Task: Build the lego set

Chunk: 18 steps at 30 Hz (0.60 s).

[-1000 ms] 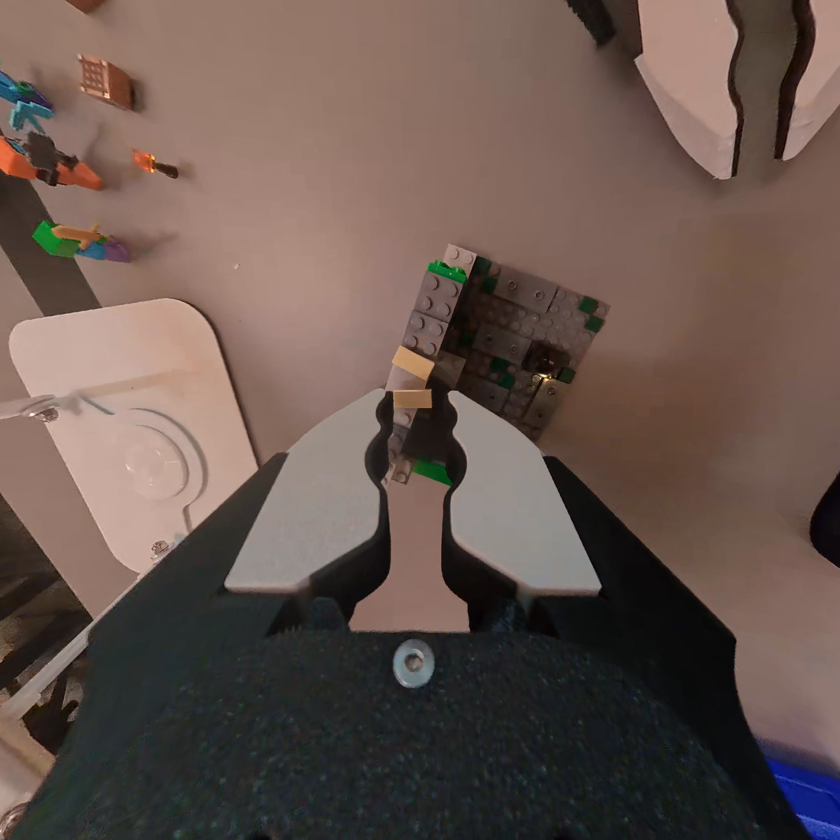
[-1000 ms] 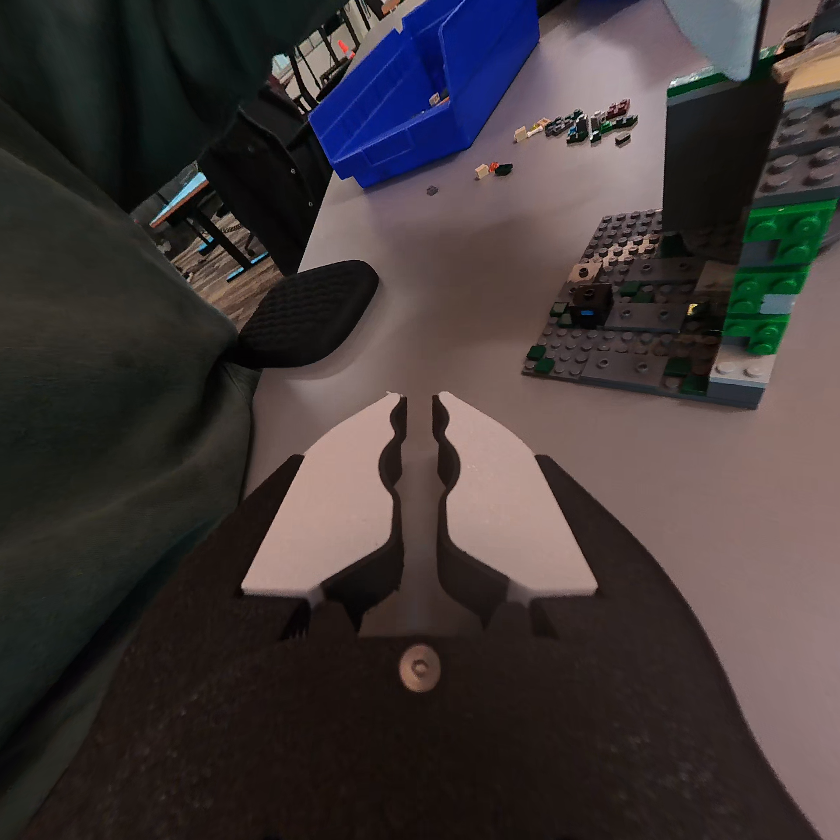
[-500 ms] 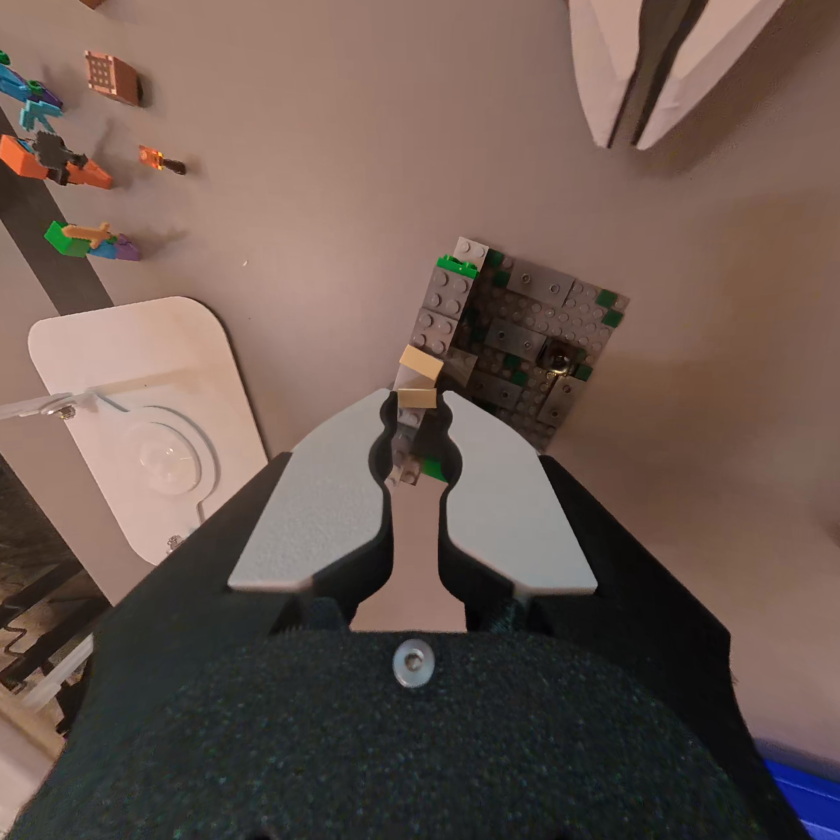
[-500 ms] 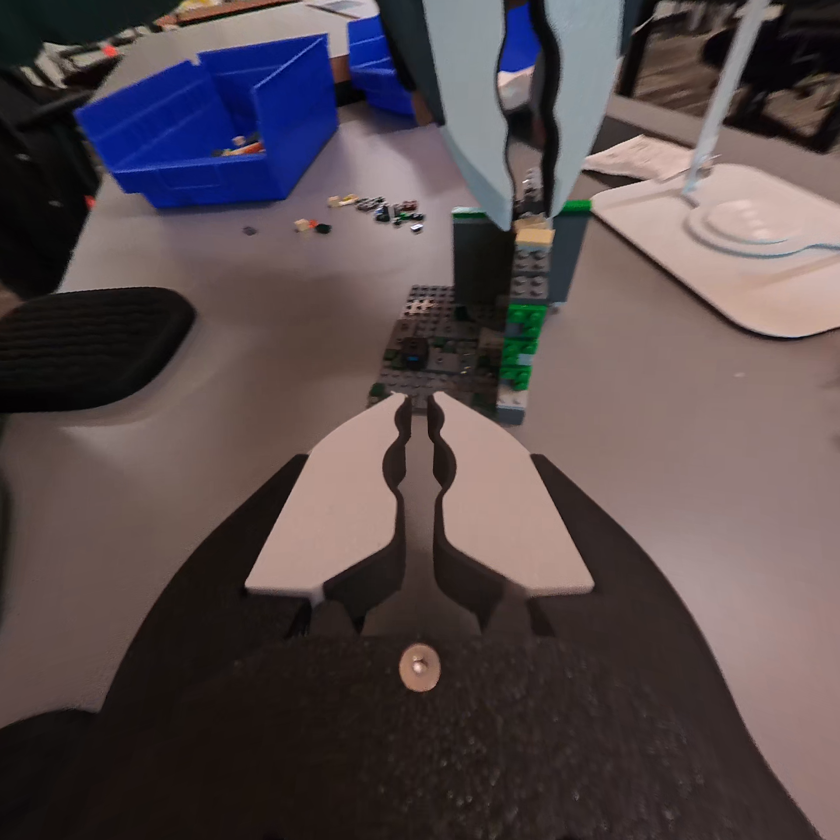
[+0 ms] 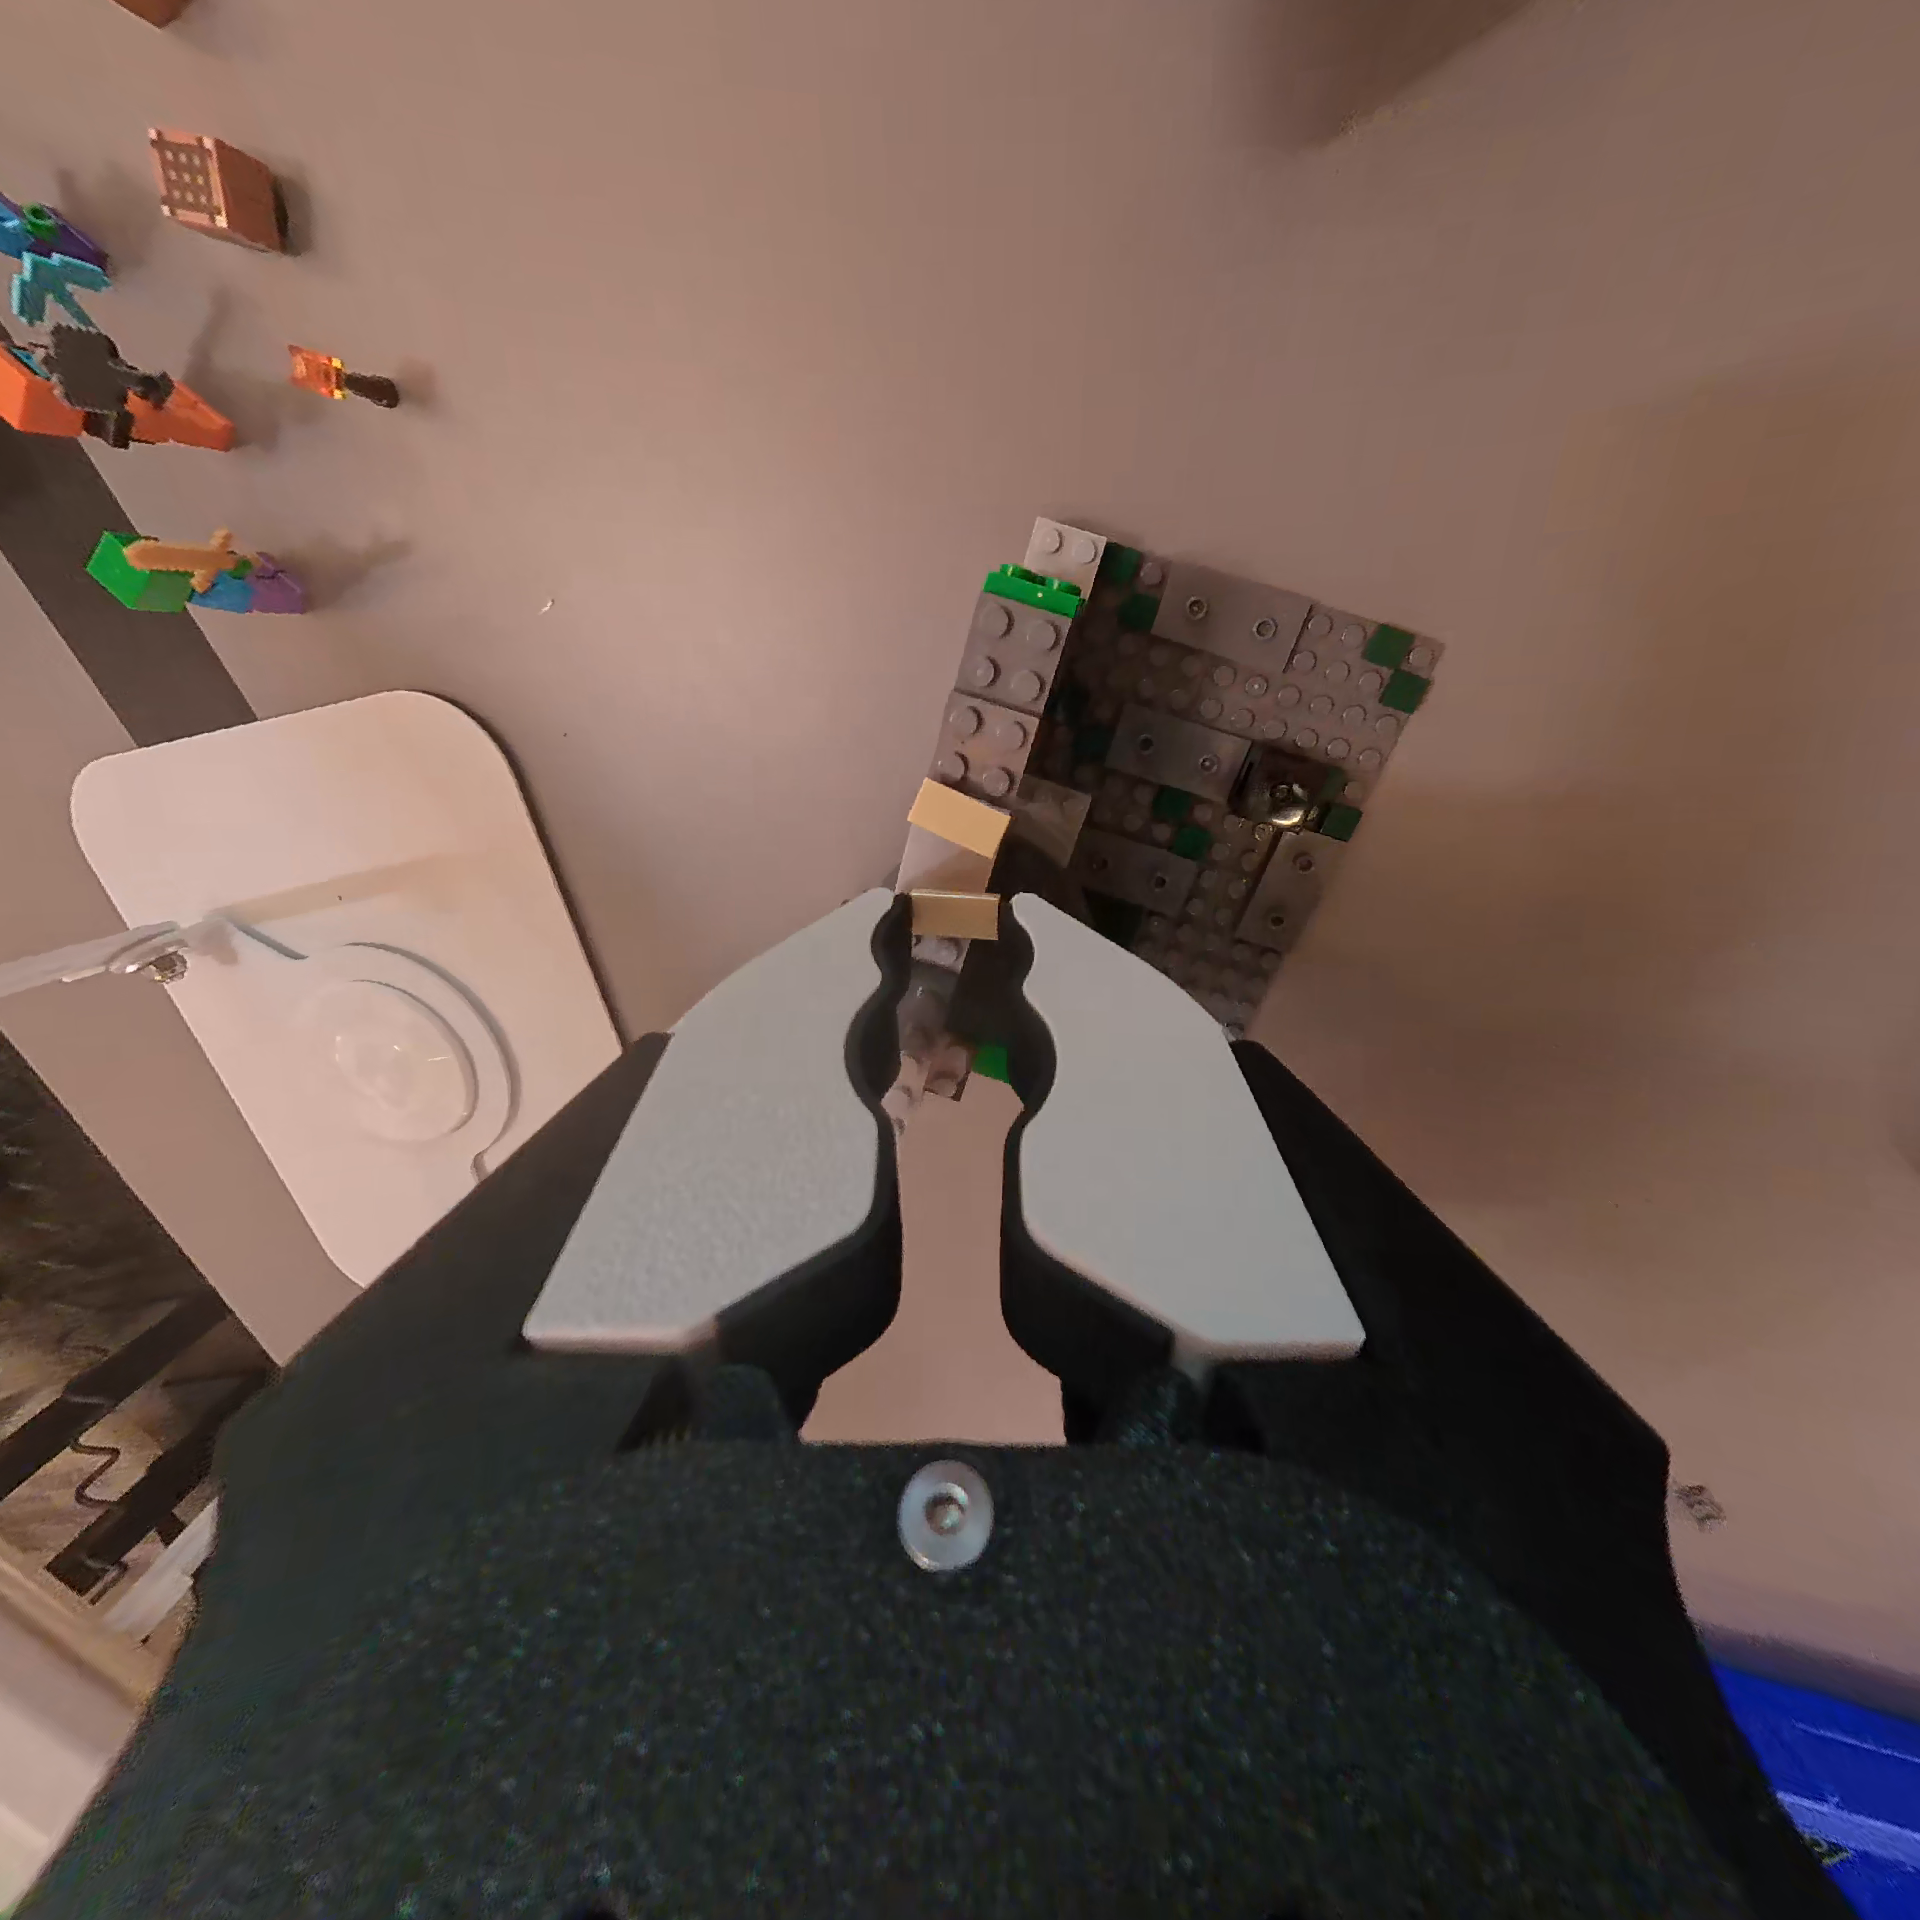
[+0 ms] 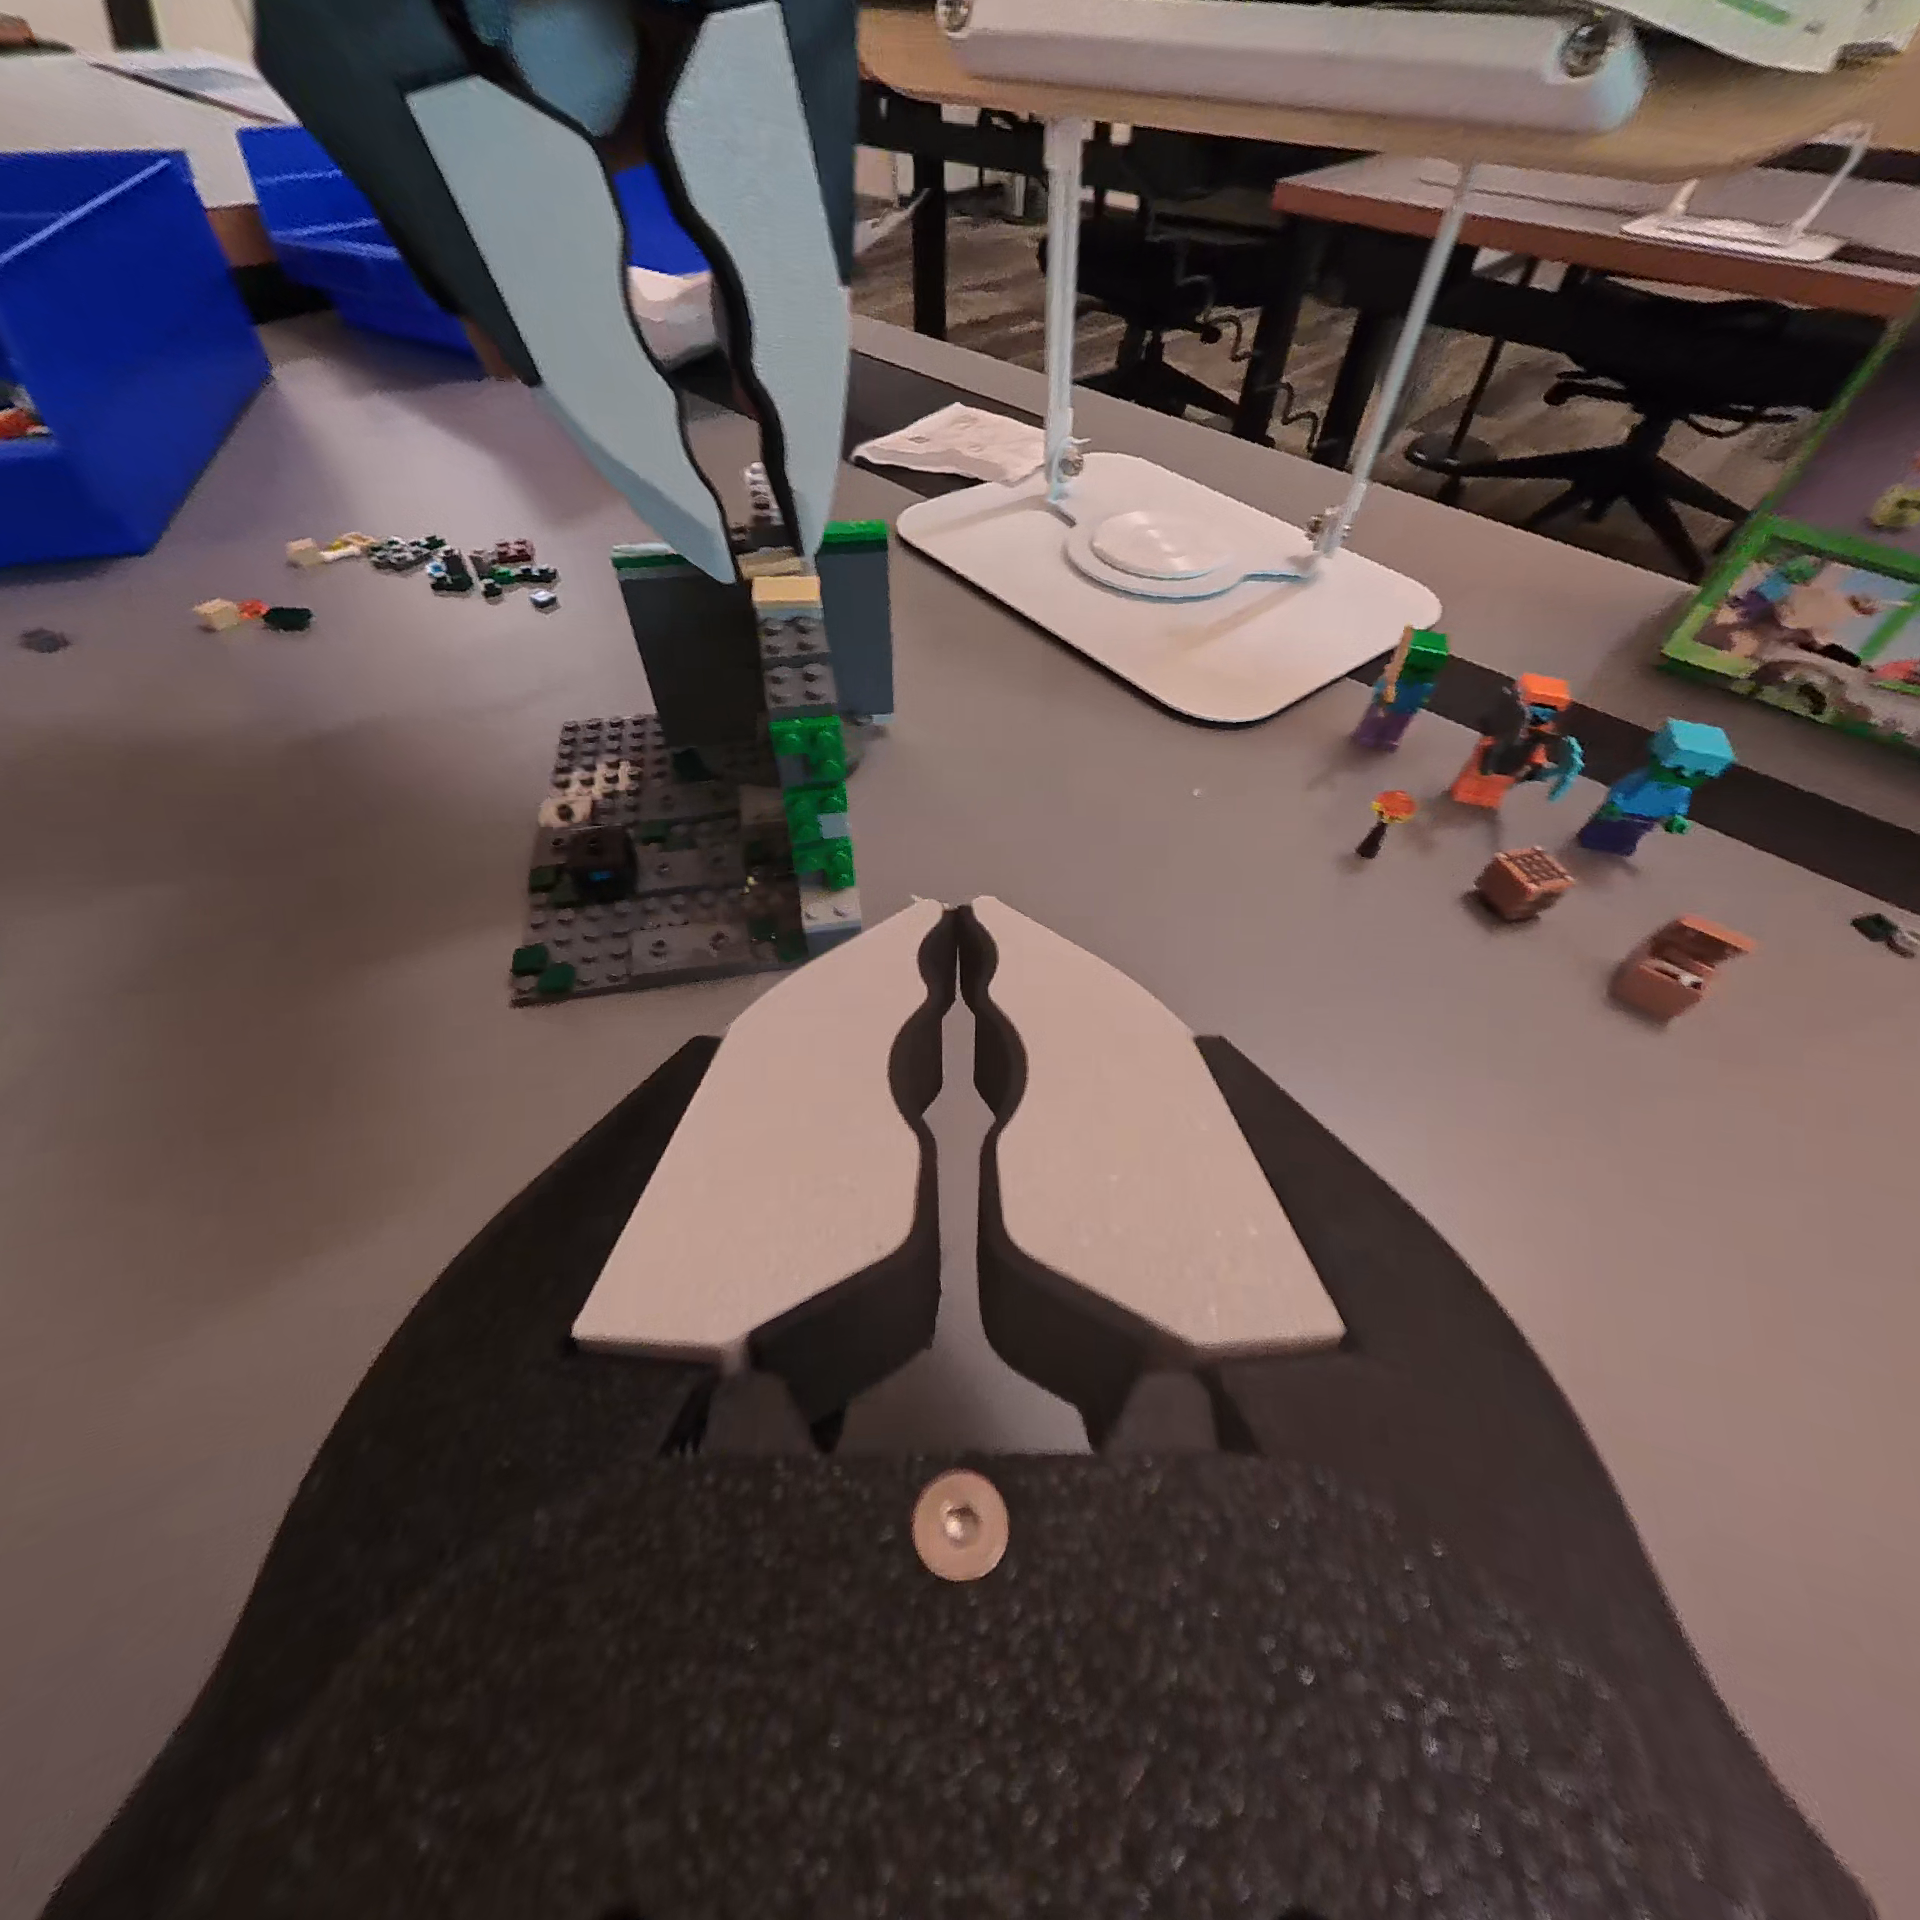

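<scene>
The lego build is a grey studded baseplate with a stepped grey and green wall and dark panels behind it. My left gripper hangs over the top of the wall, shut on a small tan tile. A second tan tile sits on the wall top just beyond it. In the right wrist view the left gripper comes down from above onto the wall top. My right gripper is shut and empty, low over the table at the front right corner of the baseplate.
A white stand base lies behind the build. Three minifigures, a brown crate and a chest stand at the right. Loose small pieces and blue bins are at the left. There is about 12 centimetres between the tips of the two grippers. The chest is closer to my right gripper, around 20 centimetres from its tips; the left tips are 25 centimetres off.
My right gripper has swung from the left side of the table round to the front of the build and closed fully. My left gripper has held its place with the tan tile.
</scene>
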Tool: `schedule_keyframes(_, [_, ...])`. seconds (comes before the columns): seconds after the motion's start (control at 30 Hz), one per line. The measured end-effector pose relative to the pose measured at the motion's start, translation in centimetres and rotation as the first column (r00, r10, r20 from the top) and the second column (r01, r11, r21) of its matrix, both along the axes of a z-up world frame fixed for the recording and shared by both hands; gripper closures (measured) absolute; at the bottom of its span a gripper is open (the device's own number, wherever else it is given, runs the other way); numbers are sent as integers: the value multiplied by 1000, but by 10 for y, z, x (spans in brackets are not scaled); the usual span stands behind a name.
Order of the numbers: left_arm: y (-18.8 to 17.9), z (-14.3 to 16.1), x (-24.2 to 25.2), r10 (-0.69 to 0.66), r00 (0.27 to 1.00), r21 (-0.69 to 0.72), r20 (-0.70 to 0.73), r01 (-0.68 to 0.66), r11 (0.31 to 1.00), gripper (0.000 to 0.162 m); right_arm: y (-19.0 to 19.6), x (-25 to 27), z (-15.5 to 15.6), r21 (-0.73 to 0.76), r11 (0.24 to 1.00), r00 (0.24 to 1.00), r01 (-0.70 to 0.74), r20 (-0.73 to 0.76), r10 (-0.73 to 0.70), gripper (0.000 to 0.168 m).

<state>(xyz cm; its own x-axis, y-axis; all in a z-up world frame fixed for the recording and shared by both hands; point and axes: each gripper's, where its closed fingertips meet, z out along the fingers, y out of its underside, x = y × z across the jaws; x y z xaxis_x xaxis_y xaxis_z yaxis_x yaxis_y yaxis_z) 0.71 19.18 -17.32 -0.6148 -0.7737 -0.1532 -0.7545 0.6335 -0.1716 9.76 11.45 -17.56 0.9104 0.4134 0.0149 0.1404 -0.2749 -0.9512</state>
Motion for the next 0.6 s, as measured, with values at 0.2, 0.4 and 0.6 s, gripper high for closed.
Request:
schedule_keyframes(0.2, [1,5,-1,-62,998,15,7,62,998,147,-2,13,-7,-16,1000,1000,20,-5,-21,168])
schedule_keyframes(0.4, [3,7,-1,-131,991,36,-14,132,991,147,0,16,-9,-26,999,999,38,-26,-38,168])
schedule_keyframes(0.6, [4,4,-2,-177,983,28,-44,179,983,147,3,31,-5,-19,992,992,122,-41,-123,168])
